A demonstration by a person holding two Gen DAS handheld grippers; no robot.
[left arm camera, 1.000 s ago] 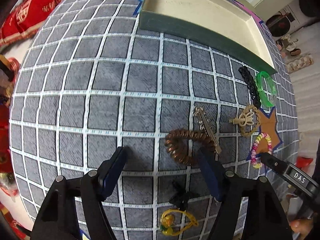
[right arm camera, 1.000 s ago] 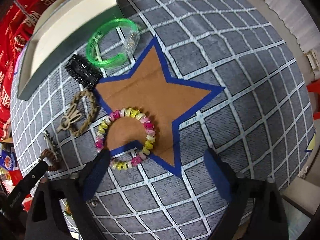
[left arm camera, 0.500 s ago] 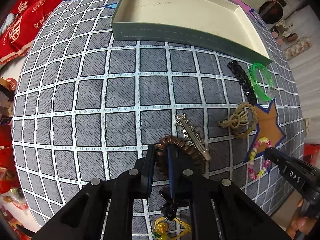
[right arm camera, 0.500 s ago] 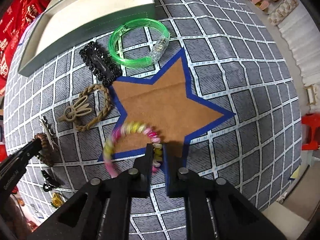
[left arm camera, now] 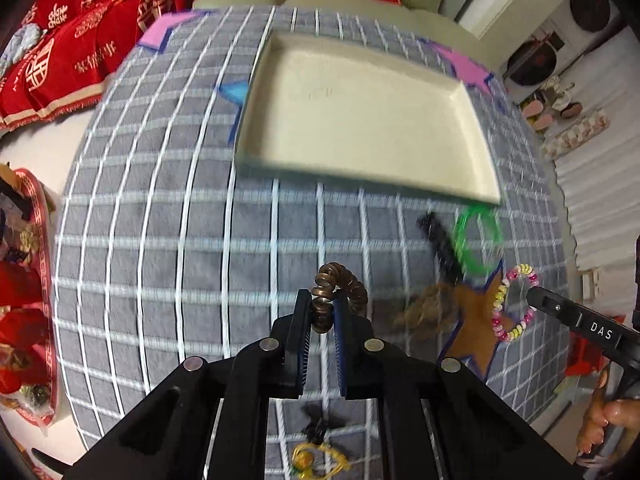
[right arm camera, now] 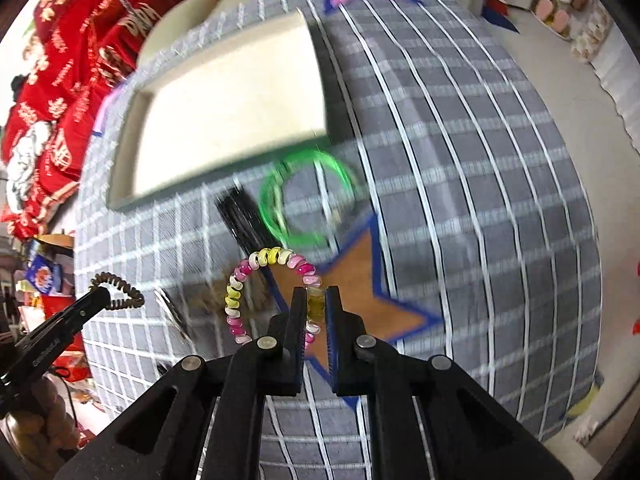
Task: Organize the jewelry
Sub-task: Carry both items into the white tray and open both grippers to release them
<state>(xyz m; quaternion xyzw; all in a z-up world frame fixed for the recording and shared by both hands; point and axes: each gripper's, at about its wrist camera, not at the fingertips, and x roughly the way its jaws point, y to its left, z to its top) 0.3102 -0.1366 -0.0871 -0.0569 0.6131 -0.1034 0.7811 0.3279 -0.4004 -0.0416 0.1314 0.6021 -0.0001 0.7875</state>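
I see the grey checked tabletop (left arm camera: 168, 216) with wide bare cloth along its left side and in the middle, and more bare squares toward its right edge in the right wrist view. The shallow cream tray (left arm camera: 476, 184) lies near the far edge, its floor bare. The clutter sits toward the near right corner: a green bangle (right arm camera: 276, 216) just off the tray's near right corner, a black hair clip (right arm camera: 240, 216) beside it, and the brown star patch (right arm camera: 360, 276) nearer me (everything here is smeared by blur). A brown braided piece (left arm camera: 428, 312) lies at the star's left side, and a yellow trinket (left arm camera: 316, 460) and a small black clip (left arm camera: 320, 428) lie at the near edge.

My left gripper (left arm camera: 322, 312) is clamped on the brown coil hair tie (left arm camera: 344, 284), which is lifted clear of the cloth. My right gripper (right arm camera: 316, 304) is clenched on the pink and yellow bead bracelet (right arm camera: 244, 276), which hangs above the star. A hand (left arm camera: 608, 424) grips the right tool's handle.
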